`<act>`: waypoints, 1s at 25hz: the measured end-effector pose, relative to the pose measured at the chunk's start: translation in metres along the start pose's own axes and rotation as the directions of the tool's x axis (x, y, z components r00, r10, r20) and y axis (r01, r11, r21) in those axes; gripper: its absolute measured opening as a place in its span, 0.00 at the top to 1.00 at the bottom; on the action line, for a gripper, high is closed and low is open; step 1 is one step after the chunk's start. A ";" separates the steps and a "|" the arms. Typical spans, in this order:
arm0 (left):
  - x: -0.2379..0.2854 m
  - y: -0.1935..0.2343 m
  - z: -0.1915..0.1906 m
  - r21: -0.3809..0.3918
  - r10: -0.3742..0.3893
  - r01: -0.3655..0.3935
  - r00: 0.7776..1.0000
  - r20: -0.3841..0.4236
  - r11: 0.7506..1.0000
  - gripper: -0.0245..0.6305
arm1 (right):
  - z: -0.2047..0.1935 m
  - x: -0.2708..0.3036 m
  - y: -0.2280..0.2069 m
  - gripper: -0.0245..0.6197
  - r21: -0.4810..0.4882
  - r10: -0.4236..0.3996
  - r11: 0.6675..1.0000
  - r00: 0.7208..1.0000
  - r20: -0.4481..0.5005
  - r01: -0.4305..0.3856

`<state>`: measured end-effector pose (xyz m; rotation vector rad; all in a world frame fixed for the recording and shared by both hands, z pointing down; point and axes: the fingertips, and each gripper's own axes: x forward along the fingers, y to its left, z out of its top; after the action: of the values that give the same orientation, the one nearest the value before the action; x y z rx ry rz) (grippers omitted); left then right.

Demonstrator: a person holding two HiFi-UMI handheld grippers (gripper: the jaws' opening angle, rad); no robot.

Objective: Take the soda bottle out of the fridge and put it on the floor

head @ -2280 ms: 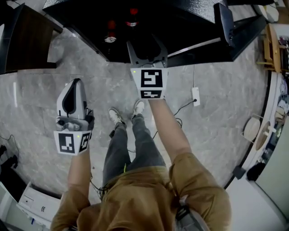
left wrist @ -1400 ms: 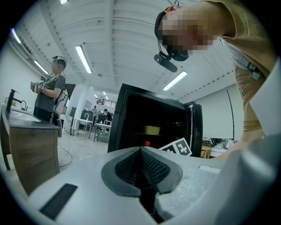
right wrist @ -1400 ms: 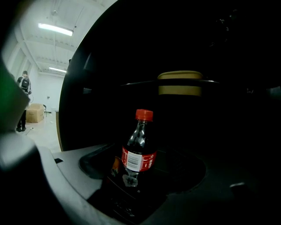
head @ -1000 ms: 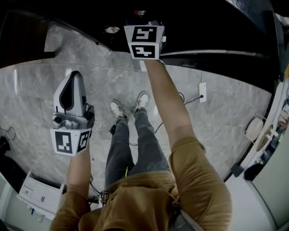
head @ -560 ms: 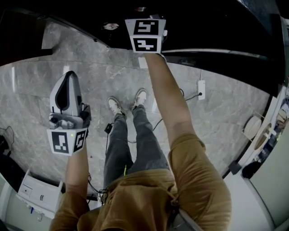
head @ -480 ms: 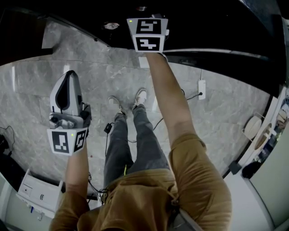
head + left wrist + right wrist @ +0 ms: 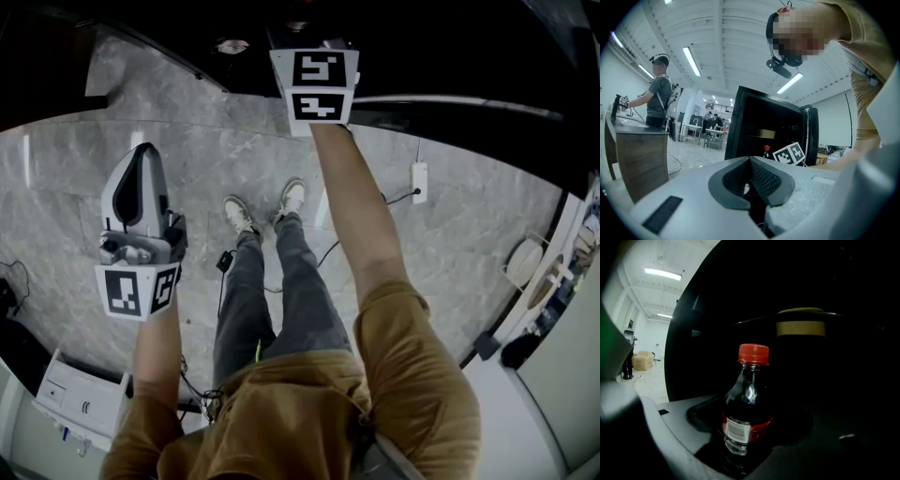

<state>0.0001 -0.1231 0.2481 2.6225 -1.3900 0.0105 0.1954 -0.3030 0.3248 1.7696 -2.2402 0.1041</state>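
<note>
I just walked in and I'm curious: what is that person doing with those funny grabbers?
A person is standing on the grey floor in front of an open black fridge, with a grabber in each hand. The right gripper reaches into the fridge, and a soda bottle with a red cap stands upright between its jaws. The jaws have just been closing a little but are not squeezing the bottle yet. The left gripper waits outside, shut and empty.

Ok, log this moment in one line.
right gripper: inside fridge, fingers just closing round bottle, not gripping yet | left gripper: shut, empty, outside | bottle: upright
</note>
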 end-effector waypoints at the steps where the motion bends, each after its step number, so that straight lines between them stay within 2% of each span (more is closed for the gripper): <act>1: -0.001 0.000 -0.001 0.000 -0.001 0.001 1.000 0.000 1.000 0.96 | 0.000 -0.004 0.002 0.49 -0.003 0.003 1.000 1.000 0.001 -0.003; 11: -0.020 0.008 -0.002 0.004 0.008 -0.008 1.000 0.007 1.000 0.96 | 0.019 -0.077 0.038 0.49 -0.077 0.071 0.995 0.997 0.032 -0.068; 14: -0.027 0.012 -0.003 0.005 0.013 -0.013 1.000 0.010 1.000 0.96 | 0.022 -0.092 0.044 0.49 -0.075 0.072 0.995 0.996 0.042 -0.069; 19: -0.038 0.020 -0.013 0.000 0.029 -0.029 1.000 0.008 1.000 0.96 | 0.029 -0.107 0.062 0.49 -0.077 0.092 0.993 0.990 0.111 -0.084; 25: -0.047 0.024 -0.025 0.000 0.043 -0.043 0.999 0.005 0.999 0.96 | 0.013 -0.121 0.087 0.49 -0.056 0.135 0.990 0.987 0.083 -0.131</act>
<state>-0.0440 -0.0936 0.2716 2.5939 -1.4474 0.0095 0.1345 -0.1706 0.2902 1.6274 -2.3997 -0.0020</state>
